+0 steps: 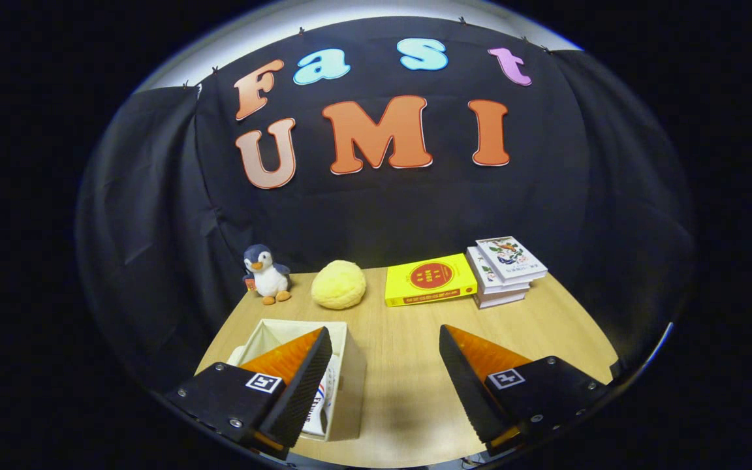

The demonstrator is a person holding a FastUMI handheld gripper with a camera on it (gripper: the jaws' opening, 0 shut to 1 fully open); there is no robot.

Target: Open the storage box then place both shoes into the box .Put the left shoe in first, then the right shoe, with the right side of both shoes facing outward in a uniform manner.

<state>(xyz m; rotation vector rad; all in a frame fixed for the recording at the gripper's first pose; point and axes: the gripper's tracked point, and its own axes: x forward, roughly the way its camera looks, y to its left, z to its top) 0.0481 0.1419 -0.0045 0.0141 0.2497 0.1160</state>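
We see the gripper held above the near part of the wooden table, its two fingers spread wide with bare tabletop between them and nothing gripped. The storage box, a pale cream open-topped container, sits on the table under and just beside the left finger; that finger overlaps the box's opening from our viewpoint, so the tip lies over the box interior while the box's right wall shows just inside the gap between the fingers. We cannot tell whether the finger touches the box or merely hovers above it. Inside the box, beside the left finger's inner face, we note a white item with red and blue markings, mostly hidden; we cannot tell what it is. The right finger stands well apart from the box, over bare wood. Beyond the fingers, along the far edge of the table against the black cloth wall, we record a plush penguin, a yellow round plush, a yellow book lying flat, and a stack of books just beside it.
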